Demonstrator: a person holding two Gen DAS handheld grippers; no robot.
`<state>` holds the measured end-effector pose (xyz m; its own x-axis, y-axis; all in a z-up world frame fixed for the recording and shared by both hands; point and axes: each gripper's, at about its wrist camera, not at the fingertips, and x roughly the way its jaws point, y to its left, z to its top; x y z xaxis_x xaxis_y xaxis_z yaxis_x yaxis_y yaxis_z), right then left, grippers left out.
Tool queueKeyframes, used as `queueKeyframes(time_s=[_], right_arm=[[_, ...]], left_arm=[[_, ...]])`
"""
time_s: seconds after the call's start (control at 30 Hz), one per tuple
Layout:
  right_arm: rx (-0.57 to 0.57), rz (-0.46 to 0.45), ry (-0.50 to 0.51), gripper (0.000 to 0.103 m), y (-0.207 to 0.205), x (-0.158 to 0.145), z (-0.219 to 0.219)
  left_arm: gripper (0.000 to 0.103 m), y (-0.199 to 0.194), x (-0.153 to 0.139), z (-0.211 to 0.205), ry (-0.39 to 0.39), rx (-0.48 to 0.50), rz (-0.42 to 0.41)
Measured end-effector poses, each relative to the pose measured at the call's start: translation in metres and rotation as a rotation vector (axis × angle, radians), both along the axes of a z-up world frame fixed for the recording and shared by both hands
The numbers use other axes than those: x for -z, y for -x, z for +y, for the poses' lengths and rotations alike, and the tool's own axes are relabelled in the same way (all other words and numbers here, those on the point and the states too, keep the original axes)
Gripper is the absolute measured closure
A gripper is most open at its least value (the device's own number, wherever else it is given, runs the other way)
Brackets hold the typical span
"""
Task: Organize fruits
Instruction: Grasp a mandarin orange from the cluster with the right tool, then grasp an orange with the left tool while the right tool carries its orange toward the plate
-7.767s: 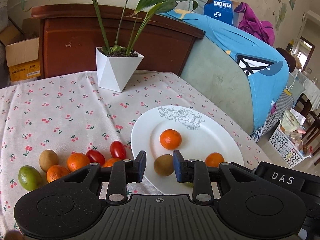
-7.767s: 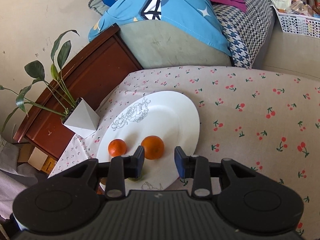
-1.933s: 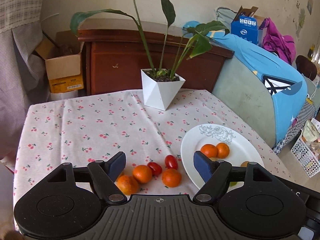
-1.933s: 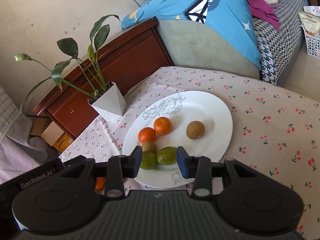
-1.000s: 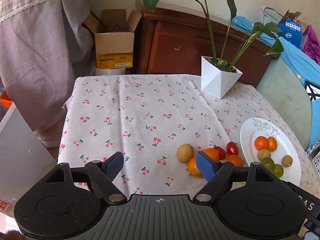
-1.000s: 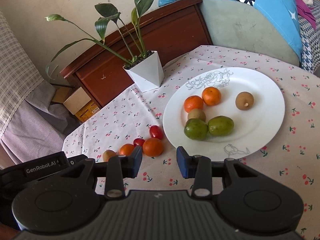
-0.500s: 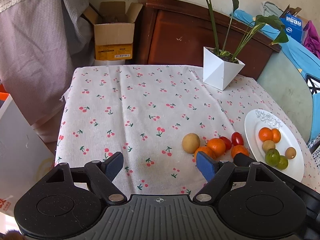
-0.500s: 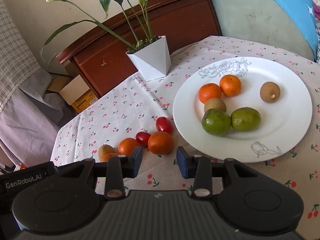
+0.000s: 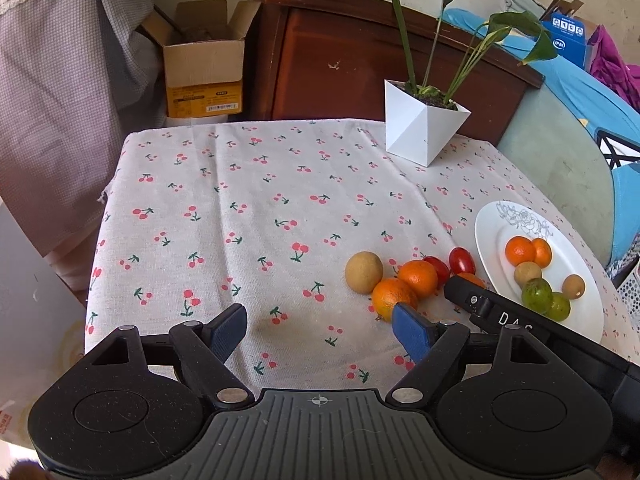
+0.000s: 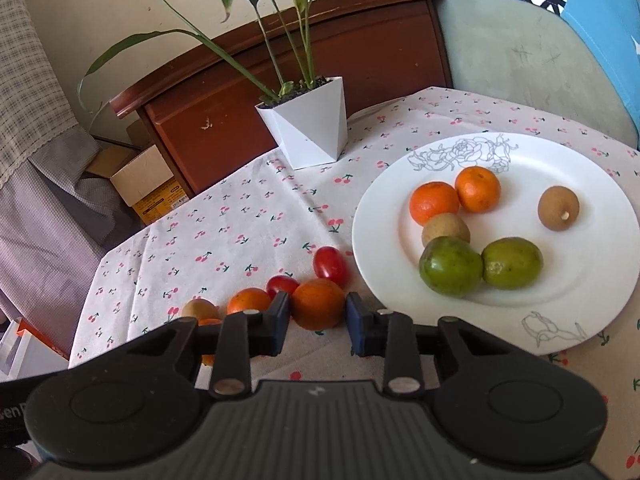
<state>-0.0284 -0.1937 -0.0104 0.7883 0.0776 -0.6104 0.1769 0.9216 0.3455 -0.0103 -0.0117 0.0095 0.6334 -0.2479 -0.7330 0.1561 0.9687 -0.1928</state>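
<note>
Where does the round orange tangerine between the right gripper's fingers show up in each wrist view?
Left wrist: the round orange tangerine is right of centre, mostly hidden behind the right gripper's black finger.
Right wrist: the tangerine is low centre, between the closing fingers of the right gripper.
Shared landmark: the white faceted plant pot.

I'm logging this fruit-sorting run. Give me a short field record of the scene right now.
plate: two oranges, two green fruits, two brown fruits
tablecloth: three oranges, two red tomatoes, one brown fruit
right hand-held gripper: closing around an orange on the cloth
left hand-held gripper: open, holding nothing
plant pot: at the table's far edge
</note>
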Motion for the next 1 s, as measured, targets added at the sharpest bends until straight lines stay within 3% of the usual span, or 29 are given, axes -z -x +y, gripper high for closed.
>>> queueKeyframes(time_s=[0.47,0.63,1.0], right_arm=[[-0.02,-0.031,-0.03,0.073,0.031,-0.036,-0.021],[-0.044,-0.008,-0.003,0.073,0.04,-0.043,-0.027],[-0.035,0.061,-0.089,0.073,0.043,-0.043,-0.059]], left_arm=[[0.025,0.008,0.005,-0.023,0.0,0.086,-0.065],[0.039,0.008,0.01,-0.037,-0.024,0.118,-0.108],[0.075,0.004,0.019,-0.048,-0.039,0.139,-0.142]])
